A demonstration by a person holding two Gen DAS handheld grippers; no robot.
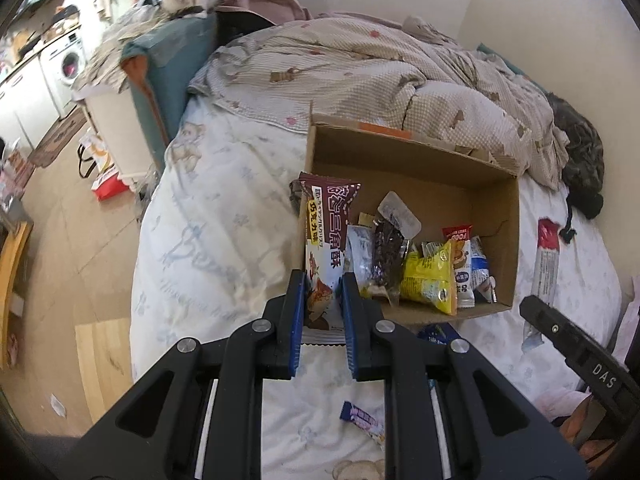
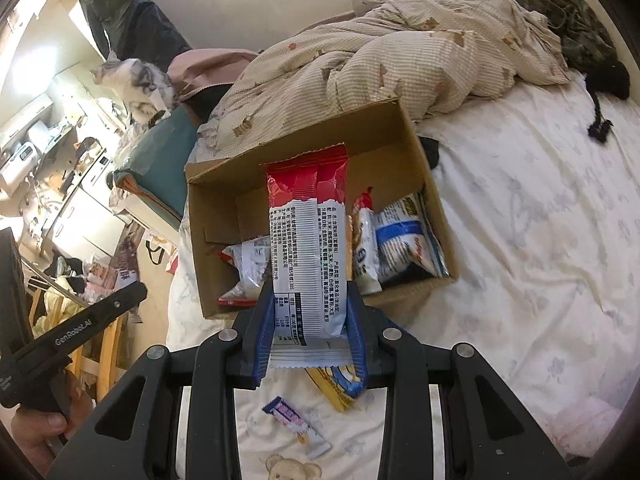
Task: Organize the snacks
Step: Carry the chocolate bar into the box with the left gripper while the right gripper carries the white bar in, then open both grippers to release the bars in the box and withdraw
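Observation:
My left gripper (image 1: pixel 322 286) is shut on the lower end of a brown chocolate snack packet (image 1: pixel 326 236), which stands upright by the near left corner of an open cardboard box (image 1: pixel 420 160). Several snack packets (image 1: pixel 428 272) lie inside the box. My right gripper (image 2: pixel 310 294) is shut on a long red-and-white packet (image 2: pixel 308 232), held upright in front of the box (image 2: pixel 216 208). In the left wrist view the right gripper (image 1: pixel 536 308) shows at the right with that packet (image 1: pixel 546 256). The left gripper (image 2: pixel 136 290) appears at the left, held by a hand (image 2: pixel 32 436).
The box sits on a bed with a white bear-print sheet (image 2: pixel 520 200) and a rumpled beige quilt (image 1: pixel 380 64). A small purple packet (image 2: pixel 296 420) and a yellow-and-blue packet (image 2: pixel 340 390) lie on the sheet near me. A cat (image 2: pixel 132 76) sits at the back left. The floor drops off to the left.

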